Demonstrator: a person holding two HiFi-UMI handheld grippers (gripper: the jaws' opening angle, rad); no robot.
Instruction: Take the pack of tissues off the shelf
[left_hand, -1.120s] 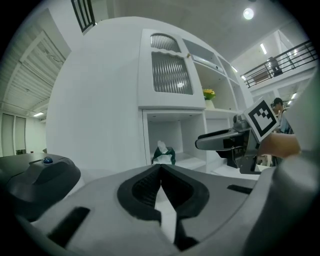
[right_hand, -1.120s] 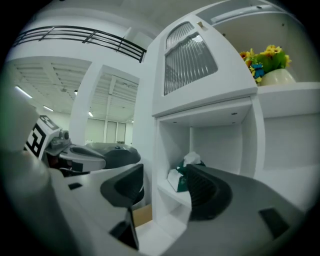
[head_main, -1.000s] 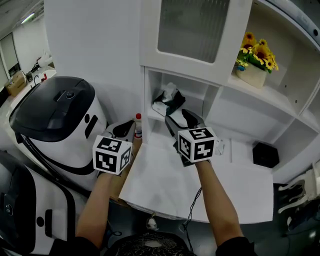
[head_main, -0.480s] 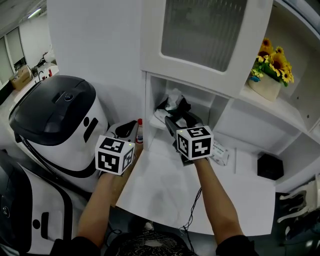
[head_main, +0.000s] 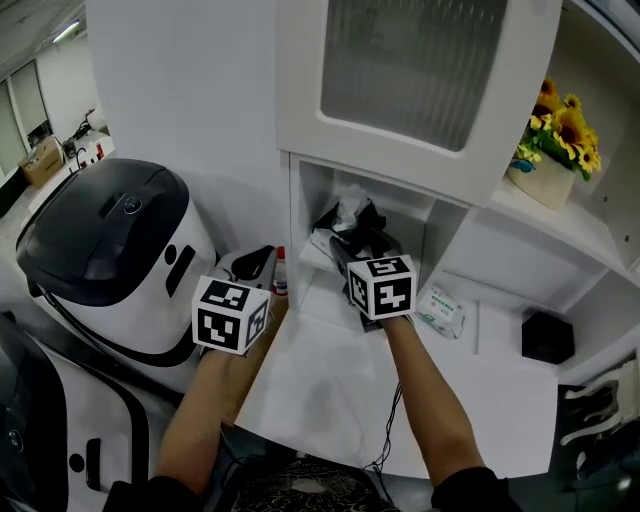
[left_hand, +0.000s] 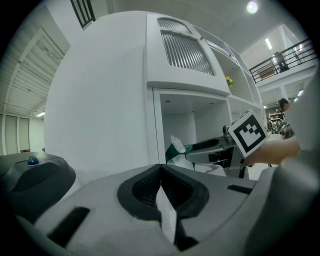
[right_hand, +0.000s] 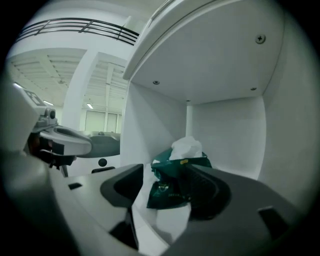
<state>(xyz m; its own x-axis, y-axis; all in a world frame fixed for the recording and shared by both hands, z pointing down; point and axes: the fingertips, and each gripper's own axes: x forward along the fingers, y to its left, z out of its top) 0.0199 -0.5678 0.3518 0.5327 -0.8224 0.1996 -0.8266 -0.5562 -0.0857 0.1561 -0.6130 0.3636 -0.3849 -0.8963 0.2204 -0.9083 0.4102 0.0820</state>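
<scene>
The pack of tissues (right_hand: 177, 176) sits in the low cubby (head_main: 307, 195), near its front edge. My right gripper (right_hand: 165, 196) has its jaws spread either side of it, the right one against the wrapper. There's free room above and behind the pack. My left gripper (left_hand: 161, 194), clenched on nothing, hangs outside to the left, beside a small bottle (head_main: 281, 268).
</scene>
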